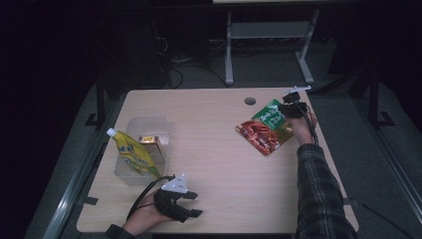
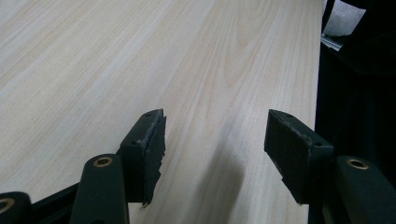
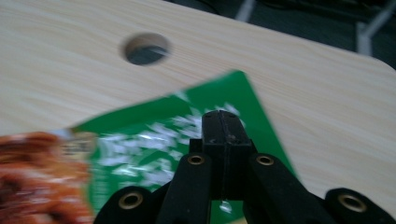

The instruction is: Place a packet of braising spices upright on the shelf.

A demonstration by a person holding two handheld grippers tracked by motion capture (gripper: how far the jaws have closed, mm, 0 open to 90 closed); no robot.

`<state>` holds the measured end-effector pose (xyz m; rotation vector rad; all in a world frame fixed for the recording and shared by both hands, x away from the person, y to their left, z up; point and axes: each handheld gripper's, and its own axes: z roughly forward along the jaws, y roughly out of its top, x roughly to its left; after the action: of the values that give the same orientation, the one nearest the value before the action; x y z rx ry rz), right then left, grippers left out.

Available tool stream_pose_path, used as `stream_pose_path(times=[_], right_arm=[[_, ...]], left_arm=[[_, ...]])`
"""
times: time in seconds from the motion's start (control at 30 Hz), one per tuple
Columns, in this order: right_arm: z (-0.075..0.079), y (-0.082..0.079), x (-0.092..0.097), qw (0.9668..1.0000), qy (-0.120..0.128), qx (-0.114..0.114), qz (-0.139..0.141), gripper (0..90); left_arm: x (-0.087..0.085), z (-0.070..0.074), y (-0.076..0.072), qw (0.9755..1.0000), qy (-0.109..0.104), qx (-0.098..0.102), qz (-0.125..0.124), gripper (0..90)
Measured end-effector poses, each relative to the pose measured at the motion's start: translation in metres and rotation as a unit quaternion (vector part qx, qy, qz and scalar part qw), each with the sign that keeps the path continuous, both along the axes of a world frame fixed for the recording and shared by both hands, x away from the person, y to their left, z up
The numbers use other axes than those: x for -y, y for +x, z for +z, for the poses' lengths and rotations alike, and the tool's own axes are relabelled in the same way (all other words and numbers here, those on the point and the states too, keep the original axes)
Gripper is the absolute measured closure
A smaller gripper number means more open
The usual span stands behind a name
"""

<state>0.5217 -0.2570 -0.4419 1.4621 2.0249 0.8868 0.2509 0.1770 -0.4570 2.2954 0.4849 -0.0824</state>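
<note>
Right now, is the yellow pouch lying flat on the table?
No, the yellow pouch leans inside the clear bin, beside a small box.

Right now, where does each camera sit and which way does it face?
High view: above the near edge, looking forward and down at the table; both forearms show.
Left gripper view: on the left gripper, facing bare tabletop; jaws open.
Right gripper view: on the right gripper, shut on the green pouch.
Shared: pouch, high and right views.

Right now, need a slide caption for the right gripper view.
Right claw shut on the green end of a snack pouch, beside the round hole in the wooden table.
</note>
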Motion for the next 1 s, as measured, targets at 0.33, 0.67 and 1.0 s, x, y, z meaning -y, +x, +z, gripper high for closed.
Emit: stream_pose_path(times=[0.33, 0.67, 1.0], right_arm=[[-0.02, 0.008, 0.019, 0.9983, -0.021, -0.023, -0.048, 90.0], [-0.031, 0.012, 0.023, 0.9982, -0.02, -0.03, -0.048, 89.9], [-0.033, 0.011, 0.018, 0.9993, -0.017, -0.027, -0.018, 90.0]], left_arm=[[0.0, 0.0, 0.0, 1.0, -0.001, -0.004, -0.002, 38.0], [0.0, -0.002, 0.001, 1.0, 0.002, -0.006, 0.002, 38.2], [0.0, -0.002, 0.003, 0.9999, -0.002, -0.01, 0.002, 38.2]])
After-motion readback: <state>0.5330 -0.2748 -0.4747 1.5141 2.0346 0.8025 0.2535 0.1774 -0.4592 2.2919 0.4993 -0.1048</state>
